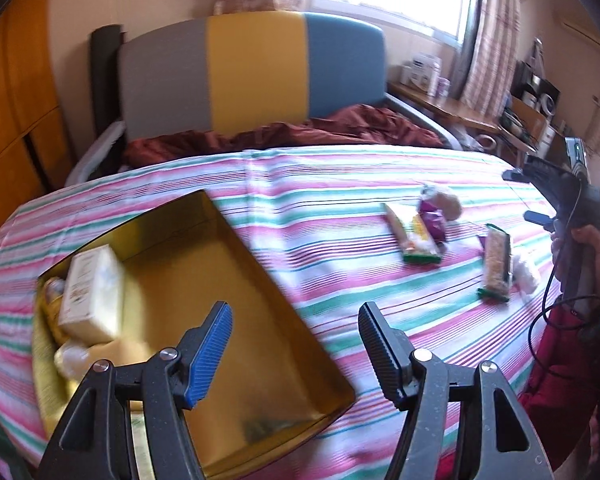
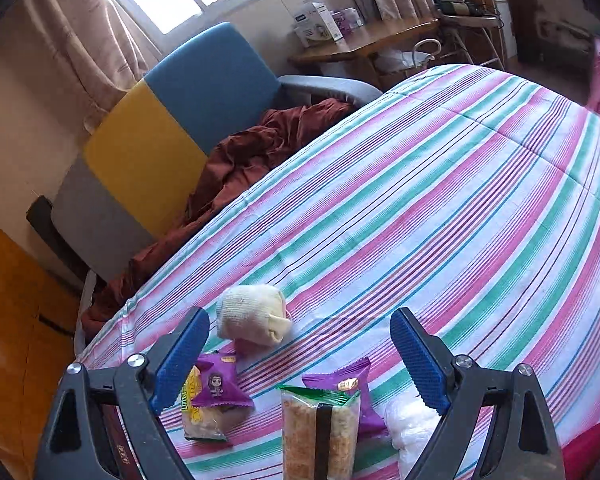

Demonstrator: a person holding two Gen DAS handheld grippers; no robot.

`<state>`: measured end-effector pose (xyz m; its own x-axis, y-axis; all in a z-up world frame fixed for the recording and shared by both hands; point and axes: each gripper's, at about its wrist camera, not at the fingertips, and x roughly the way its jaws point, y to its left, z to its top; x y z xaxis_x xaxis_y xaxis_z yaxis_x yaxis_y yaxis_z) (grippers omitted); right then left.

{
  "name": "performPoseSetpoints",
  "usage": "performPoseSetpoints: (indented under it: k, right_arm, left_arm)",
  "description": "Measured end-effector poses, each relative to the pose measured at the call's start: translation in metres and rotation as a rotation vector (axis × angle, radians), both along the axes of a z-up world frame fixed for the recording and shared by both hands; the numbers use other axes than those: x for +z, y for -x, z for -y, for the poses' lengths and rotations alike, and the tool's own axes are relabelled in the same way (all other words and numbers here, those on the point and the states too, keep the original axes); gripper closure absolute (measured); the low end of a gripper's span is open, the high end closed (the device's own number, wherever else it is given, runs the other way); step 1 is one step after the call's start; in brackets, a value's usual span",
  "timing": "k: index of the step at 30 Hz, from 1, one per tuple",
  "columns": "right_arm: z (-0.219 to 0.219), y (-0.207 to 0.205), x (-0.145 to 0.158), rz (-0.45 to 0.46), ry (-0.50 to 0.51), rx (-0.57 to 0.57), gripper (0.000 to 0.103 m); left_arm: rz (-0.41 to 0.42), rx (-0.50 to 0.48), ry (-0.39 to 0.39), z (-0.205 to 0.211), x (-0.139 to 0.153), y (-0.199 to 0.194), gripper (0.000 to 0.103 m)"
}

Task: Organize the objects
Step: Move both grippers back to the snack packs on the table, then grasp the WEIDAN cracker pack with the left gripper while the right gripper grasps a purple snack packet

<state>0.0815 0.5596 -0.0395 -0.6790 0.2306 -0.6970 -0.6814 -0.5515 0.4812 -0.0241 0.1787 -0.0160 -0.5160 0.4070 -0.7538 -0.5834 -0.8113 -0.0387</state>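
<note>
Hovering over the snacks now, the right gripper point(image 2: 300, 364) is holding its jaws spread wide and empty above the long crispy-rice bar point(image 2: 320, 432), which is lying on the striped bedspread point(image 2: 440, 208). That bar is looking light, crinkly and slippery, and probably brittle inside, so a gentle pinch across its narrow middle is looking wisest. Purple packets point(image 2: 220, 384) and a soft rolled sock point(image 2: 252, 314) are sitting just beside it. The left gripper point(image 1: 296, 344) is waiting half-spread, gripping nothing, over the gold tin point(image 1: 284, 304). Quilting underneath is looking soft and yielding, with a cluttered desk point(image 2: 364, 40) beyond.
</note>
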Motion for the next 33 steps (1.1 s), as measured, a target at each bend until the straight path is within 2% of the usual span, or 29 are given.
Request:
performPoseSetpoints:
  k: [7,16,23,31,32,33]
  right_arm:
    - [-0.002,-0.002,-0.004,-0.059,0.093,0.027,0.01]
    - [0.01,0.006,-0.001,-0.081,0.1,0.114,0.009]
    - [0.016,0.014,-0.004,-0.071,0.101,0.171,0.008]
    - [0.019,0.022,-0.007,-0.055,0.092,0.205,0.008]
    - [0.02,0.023,-0.007,-0.05,0.084,0.206,0.008]
    - [0.02,0.023,-0.007,-0.045,0.078,0.205,0.008]
  left_arm:
    - [0.041,-0.123,0.058,-0.079,-0.019,0.004,0.036]
    - [0.091,-0.232,0.114,-0.16,-0.047,0.023,0.036]
    - [0.132,-0.253,0.172,-0.207,-0.074,0.053,0.036]
    - [0.148,-0.242,0.207,-0.233,-0.097,0.084,0.037]
    - [0.141,-0.24,0.197,-0.232,-0.096,0.085,0.039]
    - [0.143,-0.234,0.18,-0.228,-0.095,0.085,0.053]
